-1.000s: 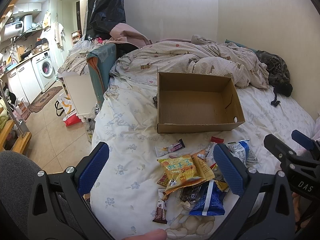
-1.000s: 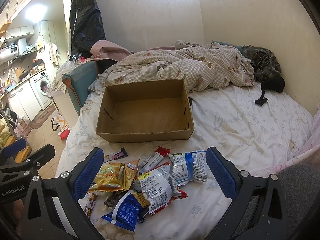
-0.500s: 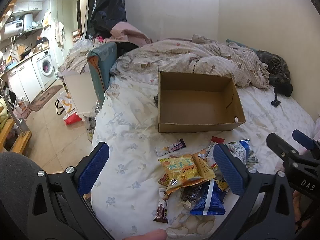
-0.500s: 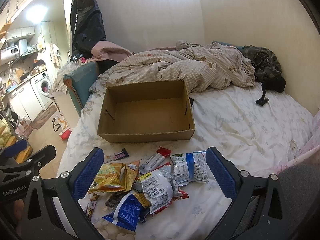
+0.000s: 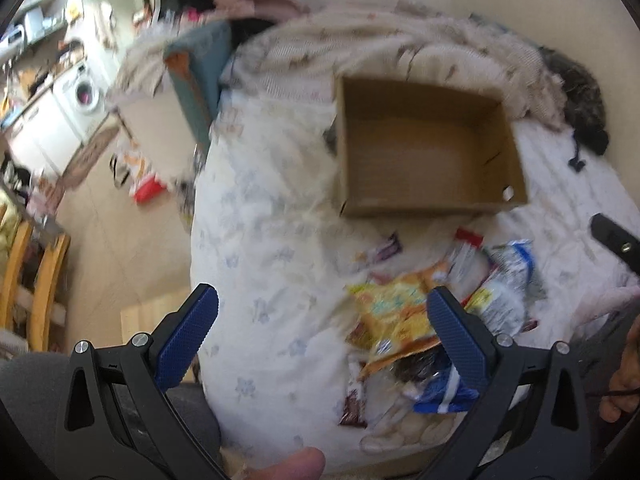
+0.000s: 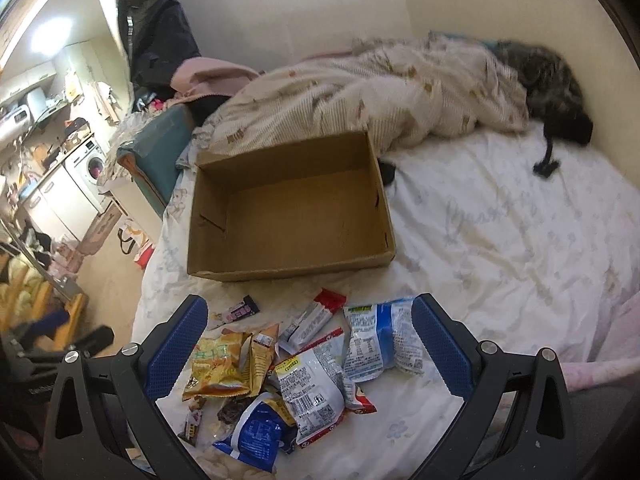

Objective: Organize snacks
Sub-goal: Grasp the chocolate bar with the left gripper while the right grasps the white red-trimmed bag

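Your left gripper (image 5: 320, 316) hangs spread wide over the near edge of the bed (image 6: 500, 240), gripping nothing; this view is motion-blurred. Your right gripper (image 6: 310, 344) is likewise released, fingers apart above the snack pile (image 6: 304, 364). The snacks lie loose at the bed's near edge: an orange bag (image 6: 218, 364), a blue bag (image 6: 256, 436), a white-and-blue bag (image 6: 382, 340), a small bar (image 6: 240, 312). The cardboard box (image 6: 288, 268) sits just beyond the pile, mid-bed, open and holding no snacks. A rumpled blanket (image 6: 380, 96) lies at the far edge.
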